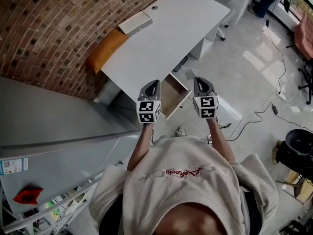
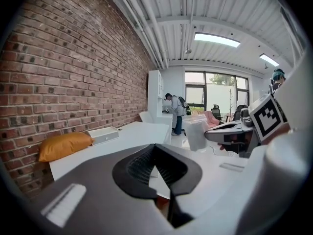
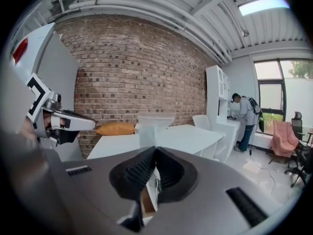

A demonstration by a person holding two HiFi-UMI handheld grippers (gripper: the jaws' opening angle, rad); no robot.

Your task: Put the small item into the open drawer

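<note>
Task not started. Left gripper (image 1: 154,84) and right gripper (image 1: 200,81): jaws together, nothing clamped, held side by side above the pulled-out white drawer with bare wood inside (image 1: 174,95), at the near edge of the white desk (image 1: 166,38). Small item not identifiable. Candidates: flat white box (image 1: 135,22) at the desk's far left corner, small round grey thing (image 1: 181,130) on the floor below the drawer. Remaining: locate, grasp, drop in.

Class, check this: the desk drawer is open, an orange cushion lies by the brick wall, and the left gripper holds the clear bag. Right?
No: the right gripper holds the clear bag, as the right gripper view shows; the left gripper is shut on nothing. The drawer and cushion are as stated.
</note>
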